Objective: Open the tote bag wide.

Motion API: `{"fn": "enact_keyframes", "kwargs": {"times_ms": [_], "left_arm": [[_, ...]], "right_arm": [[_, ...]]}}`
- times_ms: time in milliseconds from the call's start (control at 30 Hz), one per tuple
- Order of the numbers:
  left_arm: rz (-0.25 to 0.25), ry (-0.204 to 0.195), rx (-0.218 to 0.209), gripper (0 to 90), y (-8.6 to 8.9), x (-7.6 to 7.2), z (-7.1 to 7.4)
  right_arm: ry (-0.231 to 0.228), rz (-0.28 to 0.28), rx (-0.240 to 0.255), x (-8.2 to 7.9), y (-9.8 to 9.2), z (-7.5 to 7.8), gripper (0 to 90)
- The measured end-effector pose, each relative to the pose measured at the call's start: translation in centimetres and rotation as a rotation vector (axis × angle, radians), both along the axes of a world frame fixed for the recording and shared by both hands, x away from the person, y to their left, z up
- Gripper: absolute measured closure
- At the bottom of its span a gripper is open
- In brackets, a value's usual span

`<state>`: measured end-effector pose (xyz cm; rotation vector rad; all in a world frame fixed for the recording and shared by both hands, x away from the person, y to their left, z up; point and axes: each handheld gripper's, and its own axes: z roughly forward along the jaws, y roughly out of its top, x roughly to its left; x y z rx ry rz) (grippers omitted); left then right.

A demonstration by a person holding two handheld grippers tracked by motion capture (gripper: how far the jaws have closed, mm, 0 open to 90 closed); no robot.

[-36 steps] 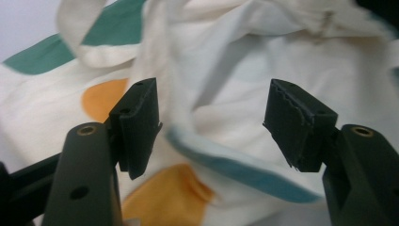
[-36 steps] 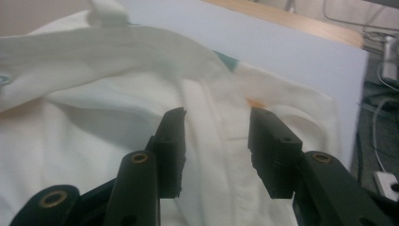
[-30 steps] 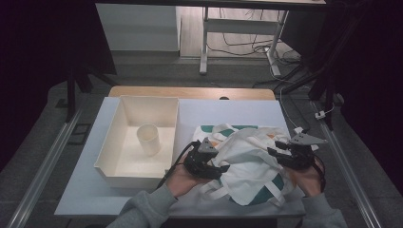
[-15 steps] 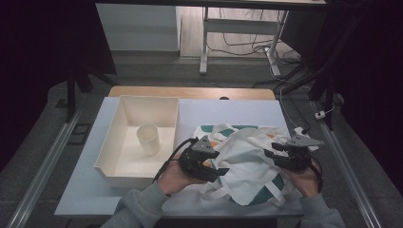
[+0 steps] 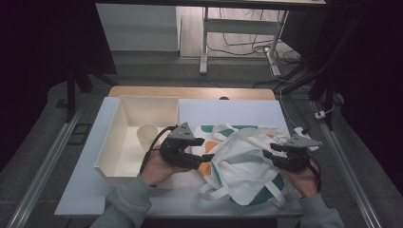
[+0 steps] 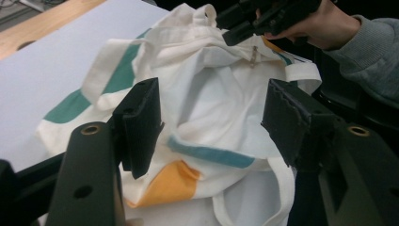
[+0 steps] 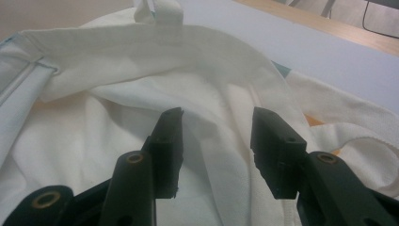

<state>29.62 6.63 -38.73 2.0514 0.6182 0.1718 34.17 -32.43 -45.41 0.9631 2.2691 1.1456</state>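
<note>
Looks like the bag-opening step: the crumpled white cloth tote bag with teal and orange patches (image 5: pixel 242 164) lies lower middle on the bench, left tongs (image 5: pixel 205 157) spread beside it, right tongs (image 5: pixel 269 153) spread over its rim, next needing a pinch.

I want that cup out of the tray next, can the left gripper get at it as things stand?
Probably yes. The cup stands alone in the open-topped tray, right beside the left gripper, whose jaws are open and empty over the cloth bag.
</note>
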Motion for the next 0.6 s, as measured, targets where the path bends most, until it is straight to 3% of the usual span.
{"fn": "enact_keyframes", "kwargs": {"times_ms": [367, 600], "left_arm": [[0.037, -0.006, -0.027, 36.6, 3.1, 0.9, 0.6], [0.102, 0.003, -0.038, 35.4, 5.0, 1.6, 0.6]], "right_arm": [[0.001, 0.005, 0.004, 0.2, 0.3, -0.1, 53.9], [0.002, 0.009, -0.004, 0.1, 0.3, -0.3, 53.9]]}}
